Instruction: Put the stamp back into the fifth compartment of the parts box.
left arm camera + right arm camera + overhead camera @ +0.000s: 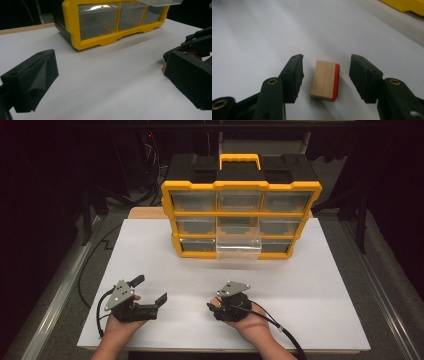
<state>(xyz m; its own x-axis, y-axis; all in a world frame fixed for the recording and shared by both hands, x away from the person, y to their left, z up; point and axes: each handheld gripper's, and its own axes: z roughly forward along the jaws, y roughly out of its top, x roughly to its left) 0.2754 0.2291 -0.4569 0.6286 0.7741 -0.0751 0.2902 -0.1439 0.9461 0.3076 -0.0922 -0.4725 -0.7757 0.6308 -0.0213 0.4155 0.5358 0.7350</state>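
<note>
The white table top (310,285) carries a yellow and black drawer cabinet (240,217) at its far side, well apart from both hands. One clear drawer (239,246) in the cabinet's bottom row, the middle one, stands pulled out towards the person, and it looks empty, though the clear plastic makes that hard to judge from the high view. That open drawer reads as the likely goal, so the opening step appears done.

Nearer the person, the left gripper (150,293) rests low at the left of the table with its jaws spread wide and nothing between them; the left gripper view shows bare table between its pads. It seems to be idle for now.

The right gripper (325,75) is the working one. Its jaws stand on either side of a small wooden block (324,80) with a red face along one side, which lies flat on the table between them. A clear gap shows on both sides of the block, so the pads do not press on it yet.

The pick-up is therefore only at its start: the pinch has to be completed, then the block lifted, carried across the table to the cabinet and set down in the open drawer, which may then need pushing shut
</note>
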